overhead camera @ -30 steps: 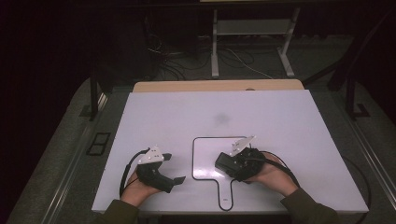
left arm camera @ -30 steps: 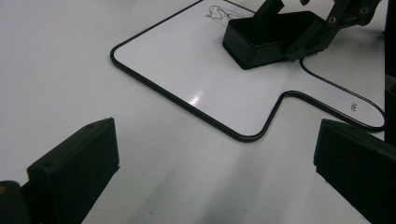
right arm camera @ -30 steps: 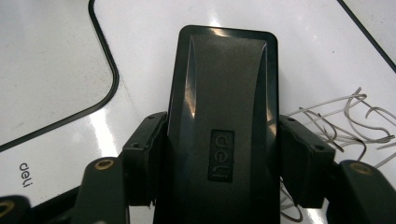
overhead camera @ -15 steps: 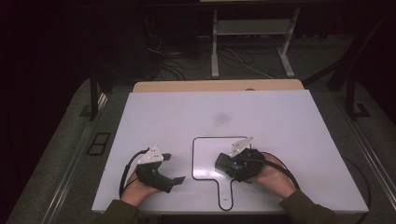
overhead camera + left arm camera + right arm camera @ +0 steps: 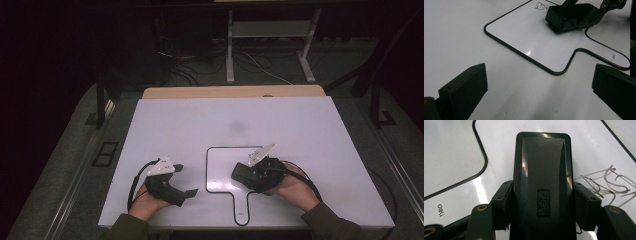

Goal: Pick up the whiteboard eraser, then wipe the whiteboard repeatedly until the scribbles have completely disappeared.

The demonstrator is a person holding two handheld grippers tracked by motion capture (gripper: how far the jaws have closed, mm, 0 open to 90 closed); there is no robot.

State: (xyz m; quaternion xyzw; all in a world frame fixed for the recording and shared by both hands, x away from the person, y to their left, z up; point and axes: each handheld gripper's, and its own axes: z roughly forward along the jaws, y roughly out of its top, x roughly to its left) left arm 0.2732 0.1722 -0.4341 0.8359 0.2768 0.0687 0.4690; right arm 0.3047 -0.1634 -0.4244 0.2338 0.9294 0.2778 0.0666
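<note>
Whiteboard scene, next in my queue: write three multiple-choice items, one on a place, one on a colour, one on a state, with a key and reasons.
1. Where does the eraser lie?
A. on the small whiteboard
B. on the floor
C. on the table's far edge

2. What colour is the eraser?
A. red
B. black
C. yellow

3. How do the left gripper's jaws stand?
A. shut on the eraser
B. shut on a pen
C. open, with nothing between them

Key: 1 A, the right gripper holds it on the board, beside pen scribbles. 2 B, its whole shell is black. 3 C, bare table shows between the spread jaws.
</note>
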